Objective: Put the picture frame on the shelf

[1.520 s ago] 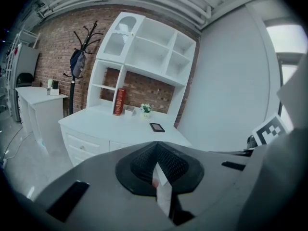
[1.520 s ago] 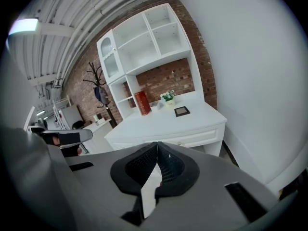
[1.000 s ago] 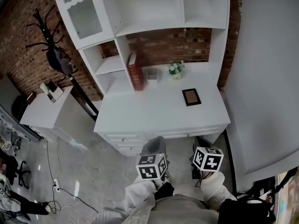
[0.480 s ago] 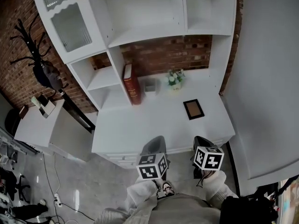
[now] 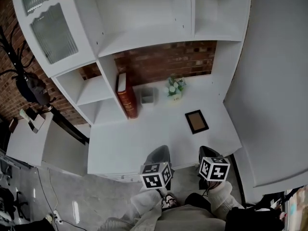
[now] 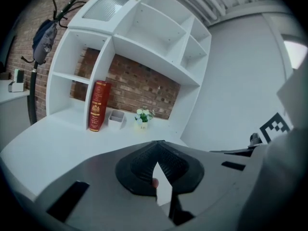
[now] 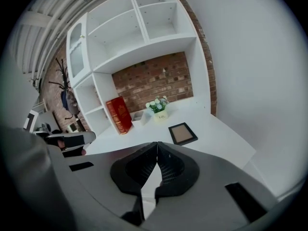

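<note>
The dark picture frame (image 5: 196, 121) lies flat on the right part of the white desk (image 5: 144, 138); it also shows in the right gripper view (image 7: 182, 133), ahead and slightly right of the jaws. White shelves (image 5: 144, 32) rise above the desk. My left gripper (image 5: 160, 151) and right gripper (image 5: 206, 151) hang side by side at the desk's front edge, well short of the frame. In both gripper views the left gripper (image 6: 158, 142) and the right gripper (image 7: 157, 143) have their jaw tips together with nothing held. The left gripper view does not show the frame.
At the back of the desk stand a red book (image 5: 126, 101), a small white box (image 5: 147, 96) and a little pot of flowers (image 5: 174, 88). A grey wall (image 5: 274, 81) bounds the right side. A side table (image 5: 29, 138) and coat stand (image 5: 24, 81) are at left.
The head view has drawn closer to the desk, so the shelves and the frame look larger and sit lower. Both grippers keep their place near the body, still shut.
</note>
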A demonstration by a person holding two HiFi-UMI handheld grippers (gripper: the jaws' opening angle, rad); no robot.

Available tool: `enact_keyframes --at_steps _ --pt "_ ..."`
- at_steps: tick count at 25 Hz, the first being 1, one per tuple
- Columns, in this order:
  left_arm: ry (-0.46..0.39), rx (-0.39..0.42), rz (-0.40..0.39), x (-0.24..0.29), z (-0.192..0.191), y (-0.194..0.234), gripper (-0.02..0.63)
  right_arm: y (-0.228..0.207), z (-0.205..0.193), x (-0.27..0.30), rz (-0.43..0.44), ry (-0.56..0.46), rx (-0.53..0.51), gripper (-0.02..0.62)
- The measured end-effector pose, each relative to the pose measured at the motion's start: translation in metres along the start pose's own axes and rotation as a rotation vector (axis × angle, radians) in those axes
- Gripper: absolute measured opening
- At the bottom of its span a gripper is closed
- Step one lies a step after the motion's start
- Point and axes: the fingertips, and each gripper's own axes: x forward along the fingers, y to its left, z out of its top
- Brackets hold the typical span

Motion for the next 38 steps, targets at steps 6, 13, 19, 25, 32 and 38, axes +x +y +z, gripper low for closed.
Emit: enact_keyframes --at_steps 6,13,19,25,32,38 --pt "0.063 0.008 -0.025 0.047 -0.007 -0.010 0.009 -0.037 0.001 0.027 -0.037 0.041 0.061 0.025" --pt "0.001 0.051 0.009 0.088 0.037 -0.013 0.009 -0.038 0.065 0.073 0.035 -0.009 -0.008 0.025" --pt "0.033 0.027 0.017 0.122 0.033 -0.018 0.009 -0.058 0.071 0.099 0.034 0.037 -0.014 0.025" --pt "0.106 0.029 0.045 0.152 0.013 -0.013 0.008 -0.088 0.057 0.126 0.022 0.103 0.015 0.025" --pt "0.177 0.033 0.063 0.194 -0.006 -0.015 0.009 -0.121 0.049 0.166 0.042 0.179 0.023 0.025" --pt "0.200 0.011 0.098 0.232 -0.014 -0.014 0.009 -0.137 0.049 0.206 0.092 0.243 -0.019 0.026"
